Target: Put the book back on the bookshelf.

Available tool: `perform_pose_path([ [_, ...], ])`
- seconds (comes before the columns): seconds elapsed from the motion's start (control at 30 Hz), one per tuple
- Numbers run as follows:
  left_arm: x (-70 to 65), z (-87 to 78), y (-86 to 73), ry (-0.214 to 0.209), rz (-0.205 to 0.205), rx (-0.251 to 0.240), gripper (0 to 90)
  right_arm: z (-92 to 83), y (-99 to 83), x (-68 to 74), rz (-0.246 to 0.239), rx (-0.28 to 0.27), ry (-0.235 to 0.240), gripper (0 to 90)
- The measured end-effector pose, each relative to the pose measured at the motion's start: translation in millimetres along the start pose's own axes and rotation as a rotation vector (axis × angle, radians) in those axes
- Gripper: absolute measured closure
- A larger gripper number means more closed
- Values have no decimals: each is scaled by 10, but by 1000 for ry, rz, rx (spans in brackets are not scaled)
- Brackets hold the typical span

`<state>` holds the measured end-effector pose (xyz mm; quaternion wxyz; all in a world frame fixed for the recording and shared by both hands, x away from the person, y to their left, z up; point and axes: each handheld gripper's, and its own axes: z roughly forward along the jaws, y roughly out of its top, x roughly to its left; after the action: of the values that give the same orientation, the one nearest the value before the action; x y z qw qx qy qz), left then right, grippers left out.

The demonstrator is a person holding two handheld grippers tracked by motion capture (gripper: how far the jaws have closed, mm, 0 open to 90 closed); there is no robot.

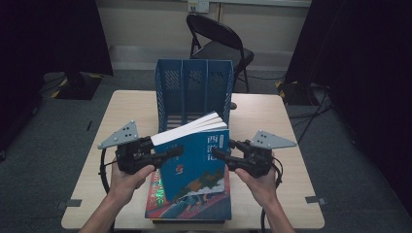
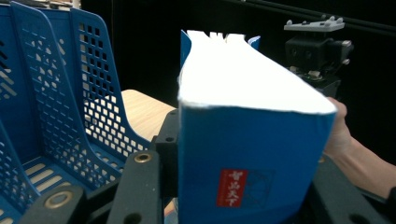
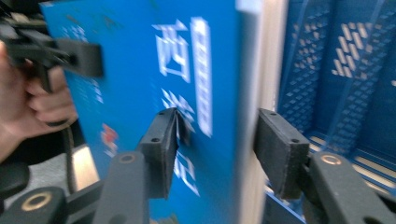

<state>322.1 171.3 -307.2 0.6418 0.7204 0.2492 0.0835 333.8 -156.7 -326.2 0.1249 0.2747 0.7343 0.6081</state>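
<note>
While left tool grips blue book, right tool straddles it unclamped; file rack behind.

Black hand-held gripper — grey triangular plate, brass screws.

The blue book has a smooth, slightly glossy card cover and matt white paper page edges. The file rack is blue perforated plastic with a dull sheen. The counter shows pale matt wood. Each hand-held gripper has matt black jaws with brass-coloured metal rivets.
</note>
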Motion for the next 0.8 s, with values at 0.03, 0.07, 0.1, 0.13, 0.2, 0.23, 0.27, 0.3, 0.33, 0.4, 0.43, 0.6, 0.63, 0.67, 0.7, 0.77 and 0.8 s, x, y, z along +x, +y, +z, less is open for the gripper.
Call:
perform_pose_path([
  [0.03, 0, 0, 0, 0, 0, 0, 592, 0, 0, 0, 0, 0, 0, 494],
  [0.07, -8, 0, 4, 0, 2, 4, 592, 4, -52, -73, 16, 28, 13, 462],
  [0.1, -22, 1, 3, -2, 0, 1, 591, 17, -75, -94, 21, 36, 23, 454],
  [0.13, -22, 1, 3, -2, 0, 1, 590, 44, -115, -118, 25, 49, 27, 436],
  [0.2, -46, -4, 10, -1, 14, 12, 589, 89, -161, -152, 35, 65, 48, 406],
  [0.23, -73, -12, 10, 2, 22, 16, 588, 110, -182, -160, 40, 68, 63, 399],
  [0.27, -73, -12, 10, 2, 22, 16, 588, 110, -182, -160, 40, 68, 63, 399],
  [0.3, -92, -19, 8, -3, 25, 18, 587, 140, -208, -152, 43, 80, 88, 381],
  [0.33, -103, -25, 9, 0, 33, 25, 587, 150, -214, -141, 42, 82, 87, 361],
  [0.4, -119, -25, 4, 6, 42, 23, 587, 163, -218, -128, 39, 85, 84, 354],
  [0.43, -127, -24, -2, 12, 50, 18, 591, 162, -213, -115, 32, 89, 76, 361],
  [0.6, -125, -15, -32, 16, 43, -1, 587, 126, -194, -90, 2, 111, 57, 404],
  [0.63, -125, -13, -36, 26, 43, -6, 587, 124, -194, -92, 3, 111, 56, 408],
  [0.67, -125, -13, -36, 26, 43, -6, 592, 123, -195, -94, 3, 111, 54, 412],
  [0.7, -145, 8, -58, 64, 50, -27, 594, 127, -198, -94, 2, 109, 52, 416],
  [0.77, -119, 18, -56, 65, 36, -27, 593, 133, -201, -96, 1, 111, 46, 415],
  [0.8, -116, 19, -55, 71, 28, -26, 593, 134, -204, -100, 3, 110, 47, 417],
])
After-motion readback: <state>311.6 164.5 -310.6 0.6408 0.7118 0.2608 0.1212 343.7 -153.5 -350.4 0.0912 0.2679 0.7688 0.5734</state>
